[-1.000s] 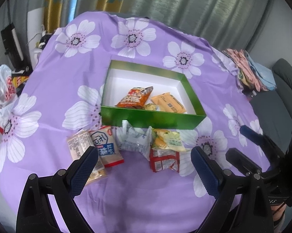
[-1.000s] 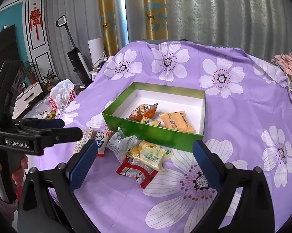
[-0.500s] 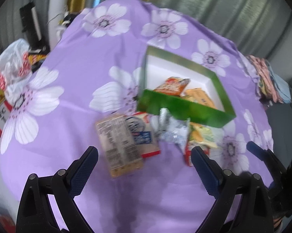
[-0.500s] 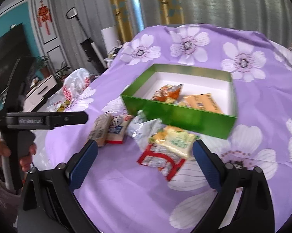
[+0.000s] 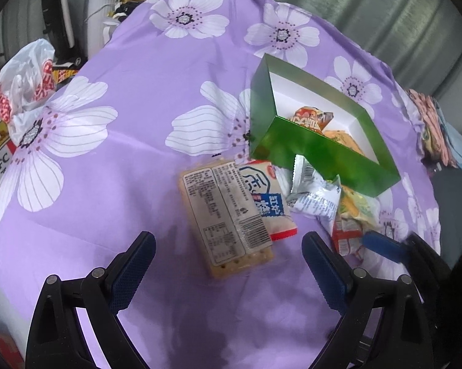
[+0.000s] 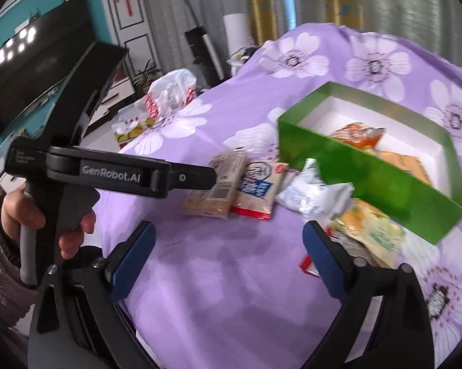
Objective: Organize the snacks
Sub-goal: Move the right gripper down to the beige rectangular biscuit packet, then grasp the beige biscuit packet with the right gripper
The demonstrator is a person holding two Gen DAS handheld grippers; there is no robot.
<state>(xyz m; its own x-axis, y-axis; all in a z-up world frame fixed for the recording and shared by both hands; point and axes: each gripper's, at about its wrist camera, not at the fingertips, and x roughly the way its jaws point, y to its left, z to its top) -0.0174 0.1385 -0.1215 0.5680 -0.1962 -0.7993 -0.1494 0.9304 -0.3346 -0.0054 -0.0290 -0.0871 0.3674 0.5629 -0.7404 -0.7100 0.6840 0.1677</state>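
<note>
Left gripper [image 5: 228,269] spread wide, empty, ribbed blue pads flanking a flat crinkly cracker packet [image 5: 226,215] at 12 o'clock. Right gripper [image 6: 228,258] jaws just been closing, nothing between. Glossy green box [image 5: 323,150] at 1 o'clock.

A purple flowered tablecloth [image 5: 145,98] is covering the table. A white plastic bag [image 5: 21,83] is sitting at the left edge, folded clothes [image 5: 437,129] at the right. A dark television [image 6: 31,73] is hanging upper left.
</note>
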